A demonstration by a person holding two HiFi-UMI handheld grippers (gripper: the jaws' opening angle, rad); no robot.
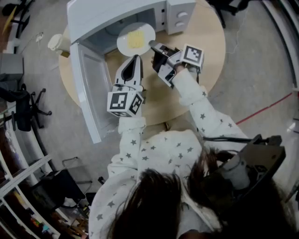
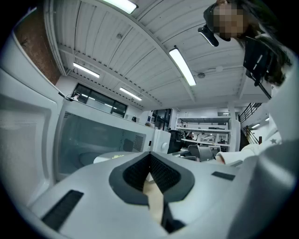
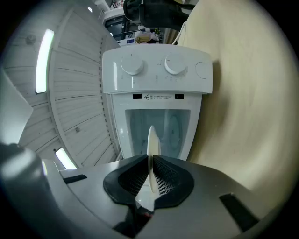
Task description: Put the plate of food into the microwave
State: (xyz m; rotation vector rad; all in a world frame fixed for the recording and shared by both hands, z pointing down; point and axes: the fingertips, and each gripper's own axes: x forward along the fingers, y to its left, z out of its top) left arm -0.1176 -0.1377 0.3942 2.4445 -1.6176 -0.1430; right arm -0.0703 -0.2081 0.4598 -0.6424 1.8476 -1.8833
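A white plate [image 1: 135, 39] with yellow food hangs level at the mouth of the open white microwave [image 1: 117, 14]. My right gripper [image 1: 153, 45] is shut on the plate's right rim. In the right gripper view the plate [image 3: 152, 142] stands edge-on between the pads, in front of the microwave [image 3: 156, 77] cavity. My left gripper [image 1: 136, 58] points at the plate's near edge from just below it, jaws together and holding nothing. In the left gripper view the plate [image 2: 110, 158] shows just beyond the shut left gripper [image 2: 150, 155], with the microwave cavity [image 2: 93, 137] behind.
The microwave door [image 1: 88, 88] swings out to the left over the edge of the round wooden table [image 1: 205, 60]. A white cup-like thing [image 1: 57, 43] sits at the table's left edge. Two knobs [image 3: 154, 65] are on the control panel. Office chairs [image 1: 23, 109] stand on the floor at the left.
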